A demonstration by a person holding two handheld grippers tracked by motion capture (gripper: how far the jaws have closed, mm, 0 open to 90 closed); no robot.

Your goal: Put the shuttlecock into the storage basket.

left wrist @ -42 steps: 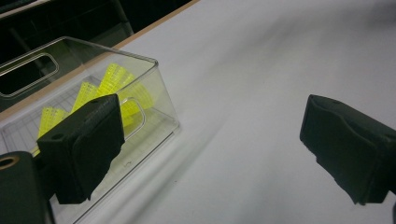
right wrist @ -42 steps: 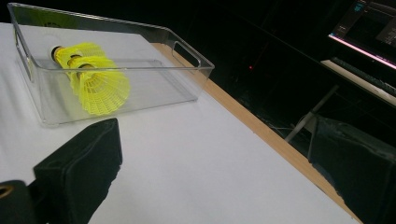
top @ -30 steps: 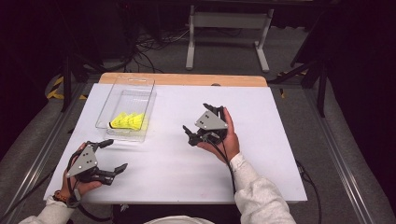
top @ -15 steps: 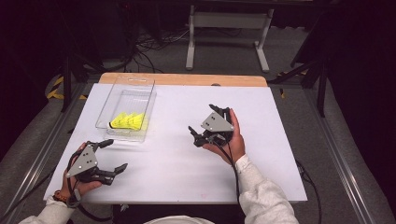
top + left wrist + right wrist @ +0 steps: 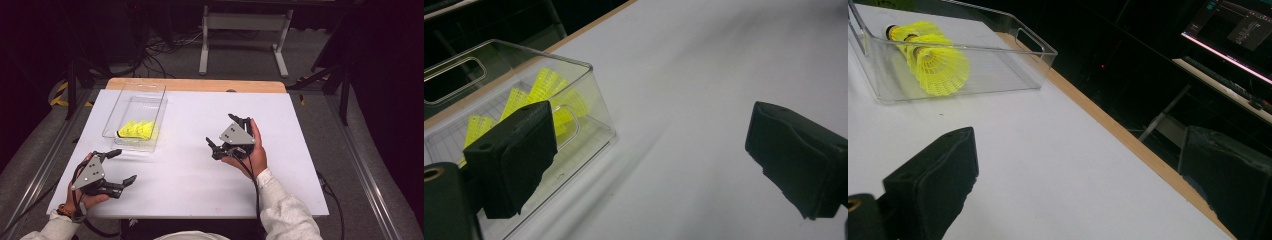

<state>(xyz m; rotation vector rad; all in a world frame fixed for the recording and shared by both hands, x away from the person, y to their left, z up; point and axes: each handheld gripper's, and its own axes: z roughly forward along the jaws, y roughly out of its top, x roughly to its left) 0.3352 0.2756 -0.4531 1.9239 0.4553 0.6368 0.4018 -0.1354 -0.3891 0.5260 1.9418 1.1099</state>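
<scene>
Shuttlecocks [image 5: 136,130], bright yellow and lying on their sides, sit bunched at the near end of a clear plastic bin [image 5: 150,90] in the left centre of the high view, on the white table [image 5: 300,150]. In the right gripper view they show at upper left, cork heads pointing away from the lens, behind the transparent wall.

At lower left of the high view, the left gripper [image 5: 121,167] is held just above the table edge, jaws spread wide with nothing between them; its own view shows one black jaw overlapping the near corner of the bin, so it is near the container but not over it.

Right of centre, the right gripper [image 5: 215,148] is tilted up in the person's hand, well apart from the bin, jaws likewise parted and empty.

Risks from here seem to lie mostly in the bin itself. A reach from the low left angle would likely strike the near wall and shove the light container across the smooth surface. The skirts look thin and springy, so a hard squeeze could crush one. Because they lie touching, pinching one may drag or flick its neighbours.
</scene>
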